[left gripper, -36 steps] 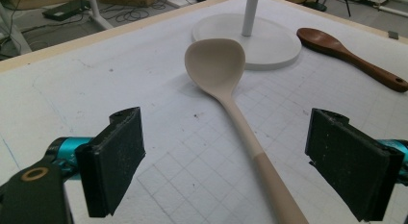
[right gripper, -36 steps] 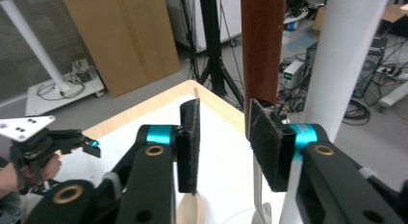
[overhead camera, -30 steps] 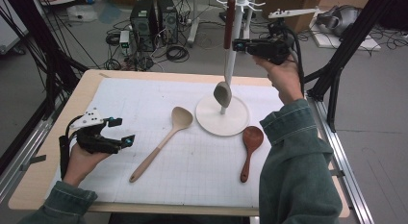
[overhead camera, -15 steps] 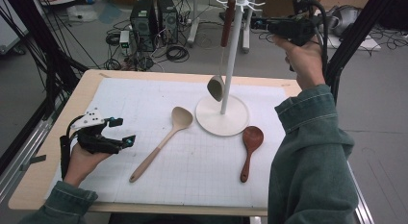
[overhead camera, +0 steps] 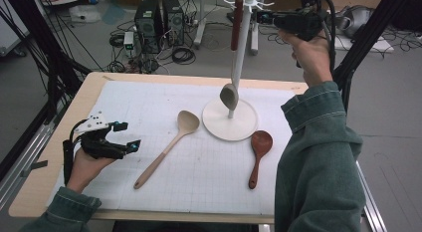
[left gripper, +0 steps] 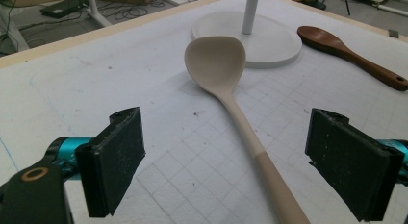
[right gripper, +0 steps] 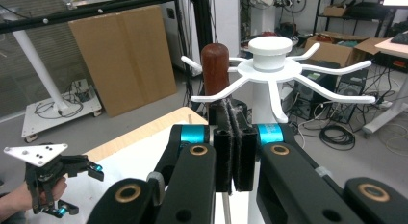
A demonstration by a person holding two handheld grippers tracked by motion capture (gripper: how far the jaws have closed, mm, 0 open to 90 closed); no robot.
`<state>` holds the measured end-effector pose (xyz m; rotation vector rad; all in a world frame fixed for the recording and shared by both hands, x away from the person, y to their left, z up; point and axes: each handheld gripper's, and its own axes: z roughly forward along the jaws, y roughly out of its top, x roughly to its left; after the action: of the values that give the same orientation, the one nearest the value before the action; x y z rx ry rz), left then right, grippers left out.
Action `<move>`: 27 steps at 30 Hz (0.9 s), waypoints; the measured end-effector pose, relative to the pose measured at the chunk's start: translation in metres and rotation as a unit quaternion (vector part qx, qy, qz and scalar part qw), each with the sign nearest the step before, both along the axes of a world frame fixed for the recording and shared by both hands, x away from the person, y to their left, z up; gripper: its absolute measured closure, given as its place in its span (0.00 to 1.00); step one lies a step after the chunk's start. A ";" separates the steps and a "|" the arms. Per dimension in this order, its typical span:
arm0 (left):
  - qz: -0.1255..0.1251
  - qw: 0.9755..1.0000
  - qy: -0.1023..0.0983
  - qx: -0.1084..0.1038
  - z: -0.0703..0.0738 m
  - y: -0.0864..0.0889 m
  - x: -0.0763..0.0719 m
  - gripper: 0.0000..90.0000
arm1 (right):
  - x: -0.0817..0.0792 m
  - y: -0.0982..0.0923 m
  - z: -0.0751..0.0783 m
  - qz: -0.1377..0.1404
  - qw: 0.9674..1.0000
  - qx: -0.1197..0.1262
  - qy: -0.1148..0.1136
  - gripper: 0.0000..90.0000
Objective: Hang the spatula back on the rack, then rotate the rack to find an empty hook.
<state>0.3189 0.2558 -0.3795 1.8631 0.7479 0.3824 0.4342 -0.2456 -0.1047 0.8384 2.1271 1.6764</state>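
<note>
High view first: R gripper is up by the crown of the white rack, arm stretched out and raised, wrist about level, jaws aimed sideways at the top of the hung ladle, which dangles down the pole w/ its bowl just above the base. L gripper sits low over the mat near the table edge, forearm resting, jaws pointed toward the pale wooden spoon. The dark spoon lies just beside the rack base on the R side. L gripper view now: pads spread wide w/ nothing pinched. The pale spoon's handle runs up between them but they're apart from it, bowl toward the base. R gripper view: jaws pressed together, nothing seen betw. them. The ladle's brown handle end pokes up just behind them at a rack arm, and whether the tips touch it I can't tell. Risks, as I judge it: w/ the R tips this close to the hook arms, a careless pull-away could snag an arm or knock the handle, so the ladle swings or drops off onto the base, maybe rocking the rack. If L goes for the pale spoon next, the round handle may roll or skid out of a flat pinch, and a grab too near the end leaves the bowl drooping.
</note>
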 end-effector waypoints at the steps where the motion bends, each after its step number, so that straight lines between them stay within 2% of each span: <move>1: 0.000 1.000 0.000 0.000 0.000 0.000 0.000 0.15 | 0.001 0.002 0.001 -0.002 1.000 -0.002 0.000 1.00; 13: 0.000 1.000 0.000 -0.002 0.001 0.001 0.000 0.16 | -0.001 0.015 0.000 0.003 1.000 -0.008 -0.005 1.00; 20: 0.001 1.000 -0.001 -0.002 0.001 0.001 0.000 0.16 | -0.005 0.015 -0.003 -0.004 1.000 -0.006 -0.011 1.00; 27: 0.001 1.000 -0.002 -0.002 0.002 0.002 0.000 0.16 | -0.012 0.012 0.000 0.008 1.000 -0.011 -0.020 1.00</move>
<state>0.3191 0.2578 -0.3780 1.8581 0.7471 0.3857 0.4221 -0.2339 -0.1051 0.7768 2.1282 1.6599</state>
